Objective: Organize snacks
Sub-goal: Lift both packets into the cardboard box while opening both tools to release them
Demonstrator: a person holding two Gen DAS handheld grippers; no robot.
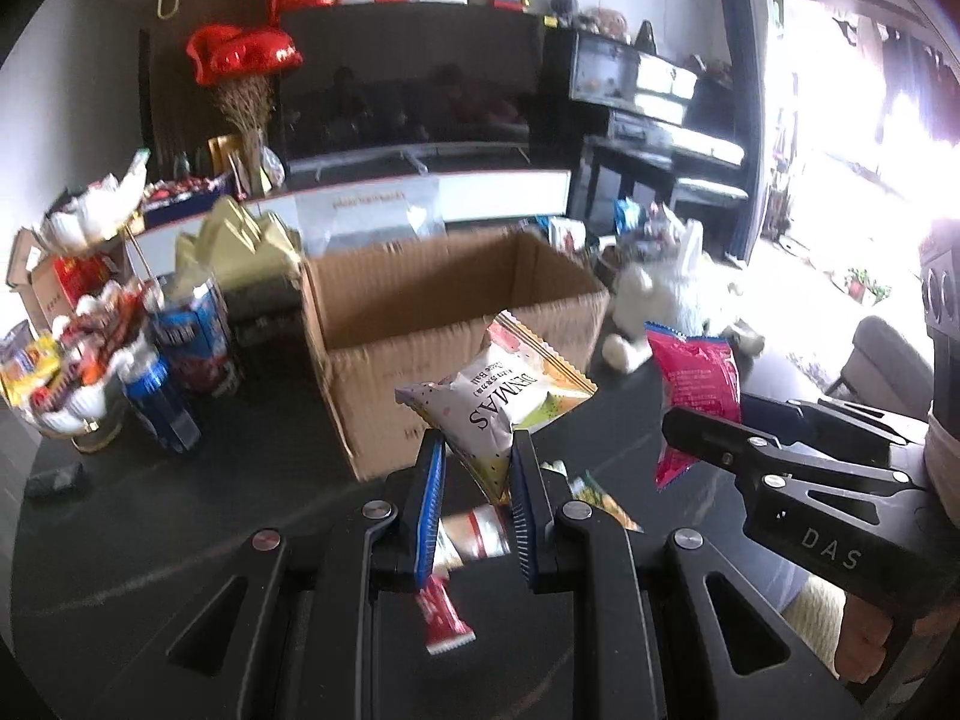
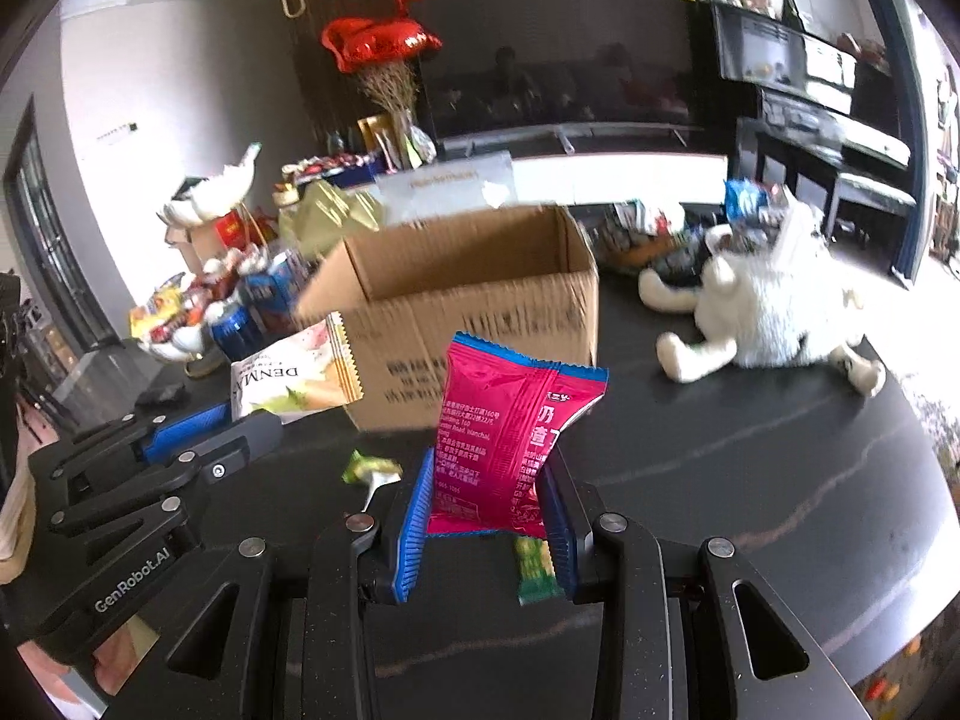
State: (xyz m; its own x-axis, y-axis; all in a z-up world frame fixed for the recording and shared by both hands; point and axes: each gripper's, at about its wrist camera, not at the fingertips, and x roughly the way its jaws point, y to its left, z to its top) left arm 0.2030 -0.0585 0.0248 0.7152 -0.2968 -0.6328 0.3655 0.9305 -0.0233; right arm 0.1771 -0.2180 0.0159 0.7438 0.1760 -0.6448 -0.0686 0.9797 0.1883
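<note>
Two snack packets are held up off the bench, one per gripper. The left gripper [image 1: 477, 468] is clenched on the lower corner of a white DENMAS packet [image 1: 501, 393], which hangs in front of the near wall of the single open cardboard box [image 1: 420, 324]. The right gripper [image 2: 489, 516] is clenched on the bottom of a pink packet [image 2: 510, 432], just right of the other and also short of the box's near wall.

Four small snacks lie loose on the dark bench [image 2: 750, 480]: a red bar [image 1: 444, 618] and a pale wrapper [image 1: 474, 534] under the left gripper, a green candy [image 2: 369, 471] and a green bar [image 2: 537, 570] near the right one.

The box mouth is open, with bare bench to its near right. One white plush toy [image 2: 774, 300] sprawls at the right, near the bench's curved edge. At the far left, cans and heaped snacks [image 1: 90, 354] crowd together, too blurred to count. The box's inside floor is hidden.
</note>
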